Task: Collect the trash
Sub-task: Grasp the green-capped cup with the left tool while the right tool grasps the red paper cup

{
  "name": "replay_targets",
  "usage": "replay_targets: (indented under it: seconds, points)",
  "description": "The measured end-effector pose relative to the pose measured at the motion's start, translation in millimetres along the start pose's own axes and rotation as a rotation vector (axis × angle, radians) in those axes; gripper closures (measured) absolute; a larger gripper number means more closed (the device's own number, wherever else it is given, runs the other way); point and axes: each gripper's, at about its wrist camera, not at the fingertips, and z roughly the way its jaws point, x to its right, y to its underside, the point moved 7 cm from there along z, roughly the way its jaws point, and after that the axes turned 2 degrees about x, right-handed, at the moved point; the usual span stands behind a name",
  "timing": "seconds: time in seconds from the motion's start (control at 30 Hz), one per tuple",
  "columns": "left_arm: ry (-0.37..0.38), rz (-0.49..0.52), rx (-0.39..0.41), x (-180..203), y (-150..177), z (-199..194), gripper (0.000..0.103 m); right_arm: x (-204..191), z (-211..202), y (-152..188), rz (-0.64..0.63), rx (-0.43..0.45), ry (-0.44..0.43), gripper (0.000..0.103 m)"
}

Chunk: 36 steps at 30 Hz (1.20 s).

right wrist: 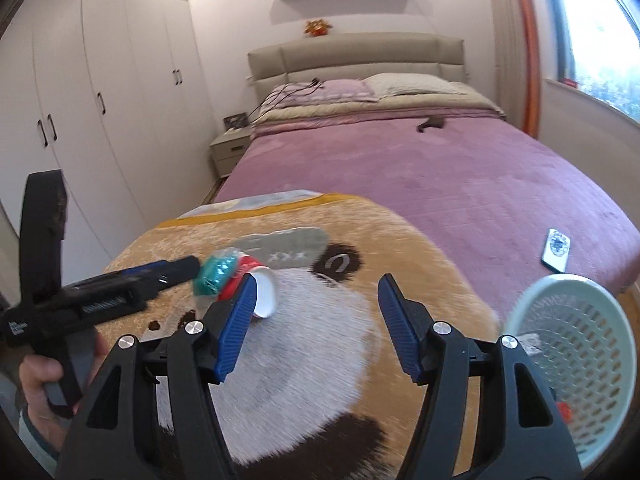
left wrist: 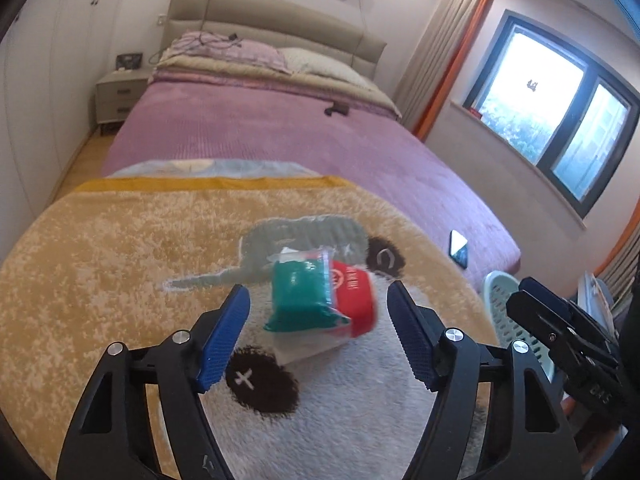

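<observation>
A: Noting the left gripper: its blue pads are standing apart with the green packet and the red-and-white cup lying between and just ahead of them, untouched, on the panda blanket at the foot of the bed.

B: And the right gripper?

A: Jaws also apart, nothing between them, only blanket. The mesh basket is sitting just beside it, off the bed's corner.

B: Advice for the pick?

A: I am judging that the left one should be coming in low, straddling both pieces or the packet alone, and closing gently; the cup looks light and likely to roll or crush. The plush pile may be snagging the fingertips.

B: What is unclear?

A: Packet and cup are blurring, so I cannot tell whether they are touching or stacked, and the print is unreadable. In the right wrist view the left gripper's tips are hiding part of the packet. The basket's contents are showing only as a pale scrap and something red through the mesh. The small dark thing far up the bed is too small to identify.
</observation>
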Motion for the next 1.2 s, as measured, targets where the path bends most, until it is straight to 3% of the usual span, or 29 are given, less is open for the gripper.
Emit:
replay_targets:
  seconds: [0.07,0.27,0.5,0.67,0.77,1.1,1.2]
  points:
    - [-0.017,0.003,-0.024,-4.8,0.7,10.8,0.035,-4.4,10.4,-1.8,0.0,-0.014,-0.018,0.044]
    - [0.028,-0.034,-0.07,-13.2,8.9,30.3,0.062,-10.8,33.6,-0.6,0.03,-0.057,-0.064,0.044]
    - [0.001,-0.066,-0.004,-34.7,6.1,2.2,0.064,-19.8,61.9,0.7,0.016,-0.112,-0.1,0.044]
    - [-0.098,-0.115,0.026,-76.9,13.7,-17.9,0.064,-31.4,100.0,3.6,0.052,-0.192,-0.18,0.044]
    - [-0.111,-0.154,0.04,-94.4,17.0,-22.5,0.064,-34.2,112.8,11.0,0.085,-0.231,-0.206,0.044]
    - [-0.108,-0.181,0.084,-108.6,21.1,-25.3,0.064,-78.7,74.3,37.1,-0.009,-0.267,-0.316,0.044]
    - [-0.087,-0.212,0.086,-114.4,22.7,-27.2,0.064,-79.7,60.1,39.8,-0.071,-0.237,-0.27,0.044]
